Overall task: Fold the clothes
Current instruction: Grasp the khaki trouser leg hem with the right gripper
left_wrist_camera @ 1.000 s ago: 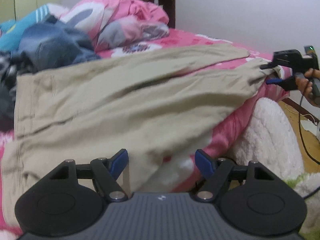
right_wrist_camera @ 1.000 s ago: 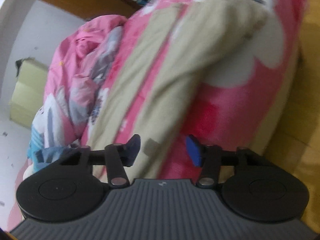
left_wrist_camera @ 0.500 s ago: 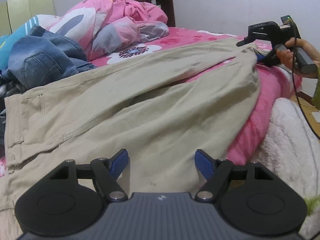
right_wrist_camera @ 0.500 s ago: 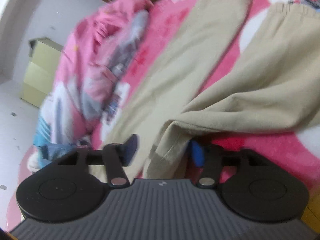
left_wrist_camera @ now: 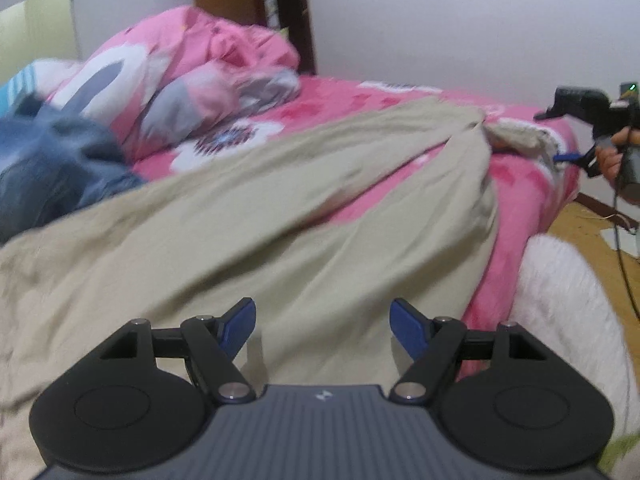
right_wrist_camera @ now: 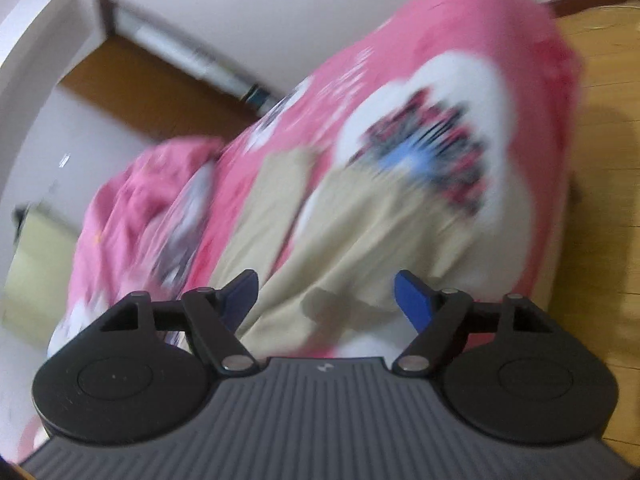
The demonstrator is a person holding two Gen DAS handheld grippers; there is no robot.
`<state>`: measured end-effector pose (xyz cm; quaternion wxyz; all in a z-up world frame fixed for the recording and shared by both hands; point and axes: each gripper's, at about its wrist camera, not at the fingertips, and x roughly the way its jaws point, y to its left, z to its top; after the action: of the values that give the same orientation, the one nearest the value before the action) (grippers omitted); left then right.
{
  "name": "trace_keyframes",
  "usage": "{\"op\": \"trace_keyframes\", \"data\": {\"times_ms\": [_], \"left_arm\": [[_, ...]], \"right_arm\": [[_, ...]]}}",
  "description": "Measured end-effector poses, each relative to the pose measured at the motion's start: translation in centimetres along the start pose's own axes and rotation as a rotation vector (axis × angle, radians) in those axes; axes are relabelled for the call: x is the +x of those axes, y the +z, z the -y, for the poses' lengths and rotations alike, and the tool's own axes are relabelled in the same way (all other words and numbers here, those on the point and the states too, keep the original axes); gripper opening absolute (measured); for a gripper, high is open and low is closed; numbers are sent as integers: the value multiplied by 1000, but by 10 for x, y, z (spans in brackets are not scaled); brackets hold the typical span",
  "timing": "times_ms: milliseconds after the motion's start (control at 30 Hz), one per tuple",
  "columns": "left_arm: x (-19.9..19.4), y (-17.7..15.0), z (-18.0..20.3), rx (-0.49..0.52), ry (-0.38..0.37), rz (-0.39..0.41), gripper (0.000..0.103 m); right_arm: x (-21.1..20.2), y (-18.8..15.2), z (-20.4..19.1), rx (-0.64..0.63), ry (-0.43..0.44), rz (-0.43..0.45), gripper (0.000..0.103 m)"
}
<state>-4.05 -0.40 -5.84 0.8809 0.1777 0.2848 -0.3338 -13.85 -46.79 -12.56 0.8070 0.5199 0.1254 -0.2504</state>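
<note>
Left gripper [left_wrist_camera: 323, 330] low over beige trousers [left_wrist_camera: 248, 216], fingers spread, empty, right gripper [right_wrist_camera: 325, 300] tilted, fingers spread, left view alone shows jeans [left_wrist_camera: 52, 164], hand [left_wrist_camera: 612, 156]

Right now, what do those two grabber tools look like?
Each black plastic gripper, left gripper and right gripper, has blue fingertip pads, silver pivot screws, two round discs and a ribbed grey body with a small white logo. A black cable hangs from the right one.
</note>
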Motion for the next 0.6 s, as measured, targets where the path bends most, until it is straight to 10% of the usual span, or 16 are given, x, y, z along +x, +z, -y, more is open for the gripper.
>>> {"op": "trace_keyframes", "data": {"times_ms": [433, 600], "left_arm": [[44, 32, 46, 133, -157, 47, 75], [44, 24, 54, 145, -153, 37, 75]], "right_arm": [[10, 23, 28, 17, -65, 86, 67], [27, 19, 38, 32, -64, -5, 68]]}}
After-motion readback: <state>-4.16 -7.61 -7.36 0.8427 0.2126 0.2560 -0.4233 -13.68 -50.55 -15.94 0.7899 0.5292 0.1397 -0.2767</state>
